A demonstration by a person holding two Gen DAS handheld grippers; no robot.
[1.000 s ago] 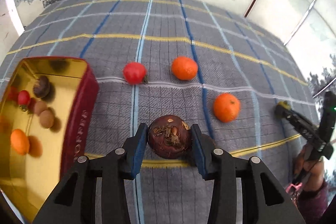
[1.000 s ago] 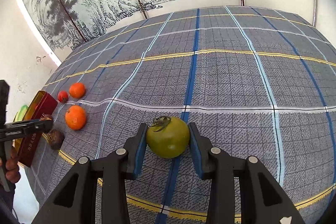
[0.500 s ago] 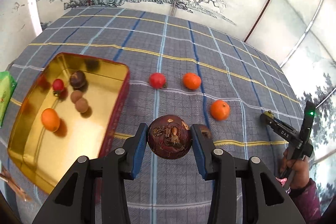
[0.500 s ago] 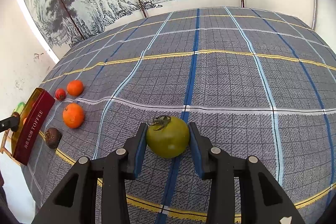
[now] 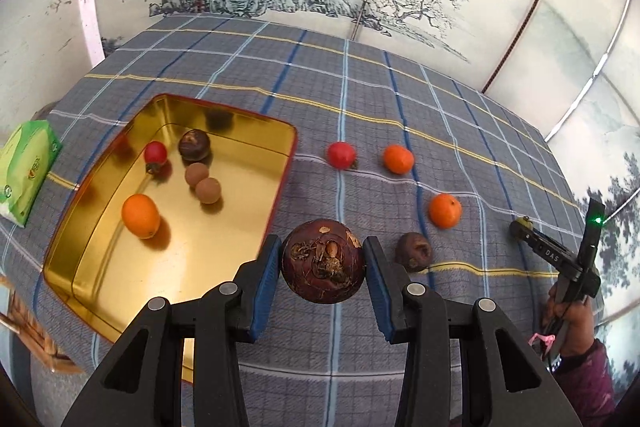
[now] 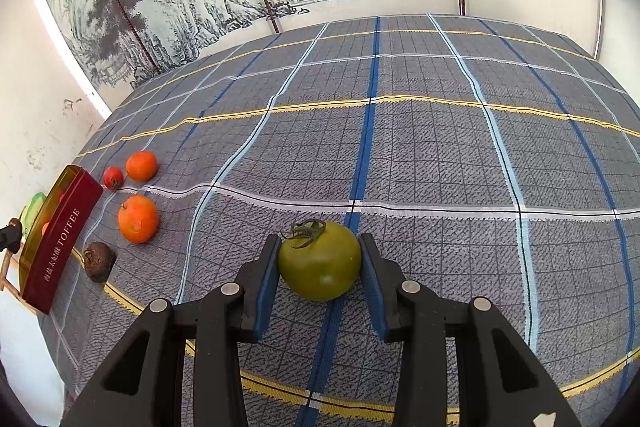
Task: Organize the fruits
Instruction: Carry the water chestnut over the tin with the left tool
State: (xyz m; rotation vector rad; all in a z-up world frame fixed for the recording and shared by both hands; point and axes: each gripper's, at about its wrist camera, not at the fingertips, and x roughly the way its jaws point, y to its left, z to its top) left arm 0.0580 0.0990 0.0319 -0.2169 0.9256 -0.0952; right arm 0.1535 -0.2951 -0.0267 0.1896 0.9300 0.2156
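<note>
My left gripper (image 5: 323, 263) is shut on a dark brown mangosteen (image 5: 322, 260) and holds it high above the cloth, just right of the gold tin (image 5: 236, 125). The tin holds an orange (image 5: 140, 215), a red tomato (image 5: 155, 153), two brown longans (image 5: 208, 190) and a dark fruit (image 5: 194, 145). On the cloth lie a red tomato (image 5: 341, 155), two oranges (image 5: 445, 210) and a shrivelled dark fruit (image 5: 413, 251). My right gripper (image 6: 320, 261) is shut on a green tomato (image 6: 320, 261) low over the cloth.
A green packet (image 5: 25, 167) lies left of the tin. The tin's red TOFFEE side (image 6: 60, 243) shows at the far left of the right wrist view. A painted screen stands behind the checked tablecloth (image 6: 440, 155).
My left gripper has risen and drawn back with the mangosteen, so the whole tin now shows. The right gripper and green tomato have not moved.
</note>
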